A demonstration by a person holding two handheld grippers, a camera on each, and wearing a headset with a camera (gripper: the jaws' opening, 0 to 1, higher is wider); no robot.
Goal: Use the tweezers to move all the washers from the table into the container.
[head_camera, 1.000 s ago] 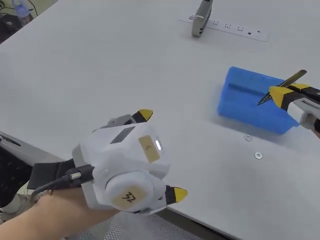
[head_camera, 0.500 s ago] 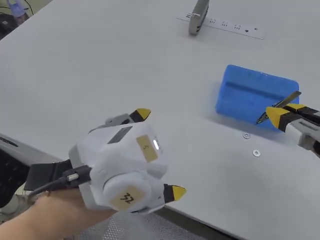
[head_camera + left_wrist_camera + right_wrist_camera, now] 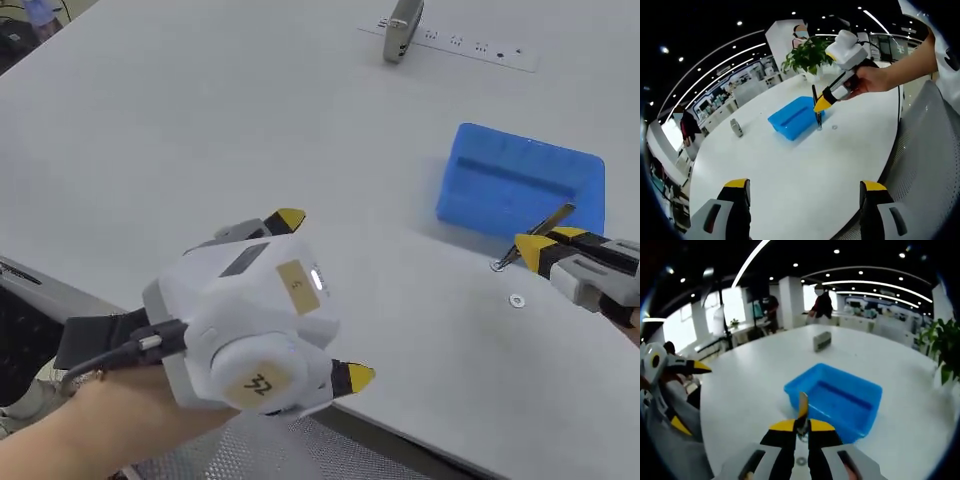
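Observation:
The blue container [image 3: 525,180] stands at the right of the white table [image 3: 200,120]. Just in front of it, my right gripper [image 3: 530,250] is shut on metal tweezers [image 3: 548,222], which slant down so their tips touch the table at one small washer [image 3: 496,266]. A second washer [image 3: 516,300] lies a little nearer. In the right gripper view the tweezers [image 3: 802,407] stick up from the shut jaws toward the container [image 3: 840,395], with a washer [image 3: 801,460] below. My left gripper [image 3: 325,298] hovers open near the table's front edge, holding nothing; its view shows the container [image 3: 795,117].
At the far side of the table a white power strip [image 3: 470,48] lies flat, with a grey block [image 3: 400,30] standing at its left end. A mesh chair [image 3: 925,165] sits beside the table. People stand in the background.
My right gripper has come down and toward me with the tweezers, from over the container to the table in front of it, tips now at a washer. The left gripper has barely moved.

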